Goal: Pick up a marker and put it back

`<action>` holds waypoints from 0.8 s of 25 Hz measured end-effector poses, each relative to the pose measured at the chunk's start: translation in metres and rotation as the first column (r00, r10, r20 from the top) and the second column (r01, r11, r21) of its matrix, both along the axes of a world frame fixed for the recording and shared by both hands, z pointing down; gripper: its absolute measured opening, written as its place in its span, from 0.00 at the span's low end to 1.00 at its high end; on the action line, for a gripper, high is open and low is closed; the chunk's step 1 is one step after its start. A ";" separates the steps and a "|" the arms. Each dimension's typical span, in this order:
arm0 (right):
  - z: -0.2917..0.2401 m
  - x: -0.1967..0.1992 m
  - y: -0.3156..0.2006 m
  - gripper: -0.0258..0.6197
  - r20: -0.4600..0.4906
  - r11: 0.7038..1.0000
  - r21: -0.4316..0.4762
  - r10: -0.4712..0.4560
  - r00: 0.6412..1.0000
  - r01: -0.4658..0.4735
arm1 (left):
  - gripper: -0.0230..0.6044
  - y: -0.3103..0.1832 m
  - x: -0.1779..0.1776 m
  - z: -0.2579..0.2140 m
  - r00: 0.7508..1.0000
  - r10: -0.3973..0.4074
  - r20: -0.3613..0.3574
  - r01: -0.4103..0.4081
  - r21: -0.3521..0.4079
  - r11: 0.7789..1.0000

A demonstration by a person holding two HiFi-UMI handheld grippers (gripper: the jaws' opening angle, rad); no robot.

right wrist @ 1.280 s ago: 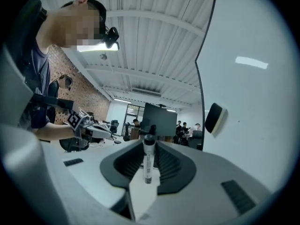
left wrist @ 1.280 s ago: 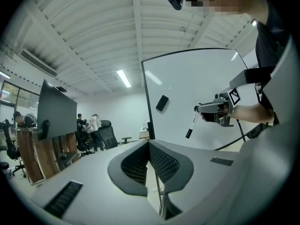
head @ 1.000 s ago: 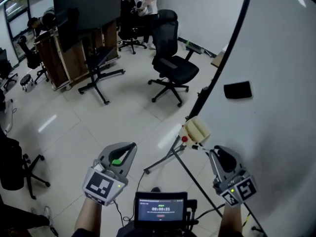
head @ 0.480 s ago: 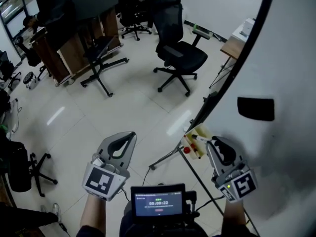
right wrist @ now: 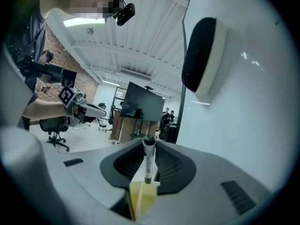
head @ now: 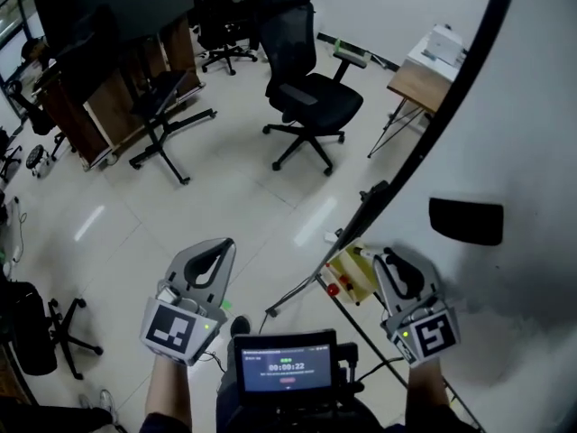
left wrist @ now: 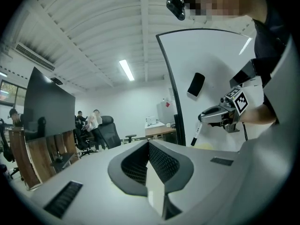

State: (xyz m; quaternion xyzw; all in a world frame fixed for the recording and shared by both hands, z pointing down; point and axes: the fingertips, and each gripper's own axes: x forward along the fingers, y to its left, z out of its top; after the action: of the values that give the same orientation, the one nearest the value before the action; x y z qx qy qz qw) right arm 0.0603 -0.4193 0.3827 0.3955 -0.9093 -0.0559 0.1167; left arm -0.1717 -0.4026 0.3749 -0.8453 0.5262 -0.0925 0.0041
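The marker (right wrist: 148,159) is in my right gripper (head: 383,258). The fingers (right wrist: 127,162) are squeezed on it from both sides, so it cannot slip. One end of it pokes out past the tips, and that gives me a free end to put down first.

In the head view the marker is at the lower right, just above the yellow tray (head: 354,274). The tray sits at the foot of the whiteboard (head: 527,124), next to its dark edge. I think this tray is where the marker lives. In the right gripper view the yellow shows just under the marker's end, so I am lined up with it. The marker is not down in the tray yet, so the putting back is not done. I cannot tell if it already touches the tray.

A black eraser (head: 465,221) is stuck on the board, up and to the right of my gripper. It is well out of my way.

My left gripper (head: 220,247) is at the lower left, over the floor (head: 135,233). Its fingers are closed on nothing. It waits off to the side, because this job only needs one gripper.
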 end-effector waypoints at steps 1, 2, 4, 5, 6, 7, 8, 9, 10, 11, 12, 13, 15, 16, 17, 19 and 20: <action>0.003 0.000 -0.004 0.18 -0.010 1.000 -0.003 0.015 1.000 -0.015 | 0.03 -0.006 0.000 0.002 1.000 0.018 -0.001 -0.018 -0.005 1.000; 0.005 0.001 -0.010 0.18 -0.021 1.000 -0.005 0.031 0.999 -0.031 | 0.03 -0.013 0.000 0.005 0.999 0.038 -0.002 -0.038 -0.008 0.999; 0.012 -0.001 -0.020 0.18 -0.046 0.998 -0.011 0.063 0.997 -0.064 | 0.03 -0.027 0.000 0.014 0.997 0.077 -0.001 -0.077 -0.013 0.997; 0.018 -0.003 -0.024 0.18 -0.062 0.996 -0.020 0.081 0.995 -0.083 | 0.03 -0.034 -0.002 0.019 0.996 0.093 0.001 -0.093 -0.019 0.995; 0.023 -0.006 -0.028 0.18 -0.078 0.994 -0.029 0.099 0.992 -0.102 | 0.03 -0.041 -0.006 0.024 0.994 0.107 0.001 -0.107 -0.028 0.994; 0.028 -0.010 -0.032 0.18 -0.090 0.992 -0.036 0.115 0.989 -0.118 | 0.03 -0.049 -0.010 0.028 0.993 0.121 -0.004 -0.121 -0.034 0.992; 0.032 -0.013 -0.035 0.18 -0.098 0.990 -0.043 0.127 0.987 -0.132 | 0.03 -0.056 -0.013 0.030 0.991 0.135 -0.012 -0.135 -0.038 0.990; 0.036 -0.016 -0.037 0.18 -0.106 0.988 -0.054 0.138 0.985 -0.144 | 0.03 -0.062 -0.016 0.032 0.989 0.149 -0.022 -0.150 -0.040 0.988; 0.041 -0.017 -0.039 0.18 -0.114 0.985 -0.068 0.148 0.982 -0.156 | 0.03 -0.068 -0.019 0.035 0.986 0.161 -0.033 -0.163 -0.043 0.986; 0.046 -0.018 -0.041 0.18 -0.122 0.982 -0.082 0.158 0.980 -0.168 | 0.03 -0.073 -0.021 0.037 0.984 0.171 -0.041 -0.173 -0.048 0.984; 0.052 -0.019 -0.042 0.18 -0.130 0.978 -0.099 0.168 0.977 -0.181 | 0.03 -0.078 -0.023 0.041 0.983 0.179 -0.049 -0.181 -0.054 0.982; 0.058 -0.019 -0.043 0.18 -0.136 0.974 -0.116 0.178 0.975 -0.194 | 0.03 -0.083 -0.025 0.044 0.981 0.185 -0.055 -0.188 -0.061 0.980; 0.070 -0.019 -0.047 0.18 -0.150 0.967 -0.141 0.192 0.970 -0.214 | 0.03 -0.092 -0.025 0.048 0.977 0.201 -0.064 -0.205 -0.067 0.976; 0.076 -0.019 -0.048 0.18 -0.156 0.964 -0.149 0.198 0.968 -0.221 | 0.03 -0.096 -0.024 0.050 0.975 0.211 -0.065 -0.215 -0.069 0.974; 0.080 -0.019 -0.048 0.18 -0.161 0.961 -0.156 0.203 0.966 -0.228 | 0.03 -0.098 -0.023 0.052 0.973 0.220 -0.067 -0.225 -0.072 0.972; 0.087 -0.017 -0.050 0.18 -0.161 0.956 -0.169 0.214 0.963 -0.240 | 0.03 -0.102 -0.019 0.055 0.968 0.240 -0.068 -0.245 -0.074 0.967; 0.090 -0.017 -0.051 0.18 -0.160 0.954 -0.174 0.216 0.963 -0.243 | 0.03 -0.104 -0.016 0.055 0.966 0.249 -0.069 -0.254 -0.072 0.964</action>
State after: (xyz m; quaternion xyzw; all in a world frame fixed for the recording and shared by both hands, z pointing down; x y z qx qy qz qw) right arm 0.0433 -0.4701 0.4725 0.4807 -0.8478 0.0185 0.2231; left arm -0.1879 -0.5064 0.4300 -0.9072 0.4102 -0.0871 -0.0336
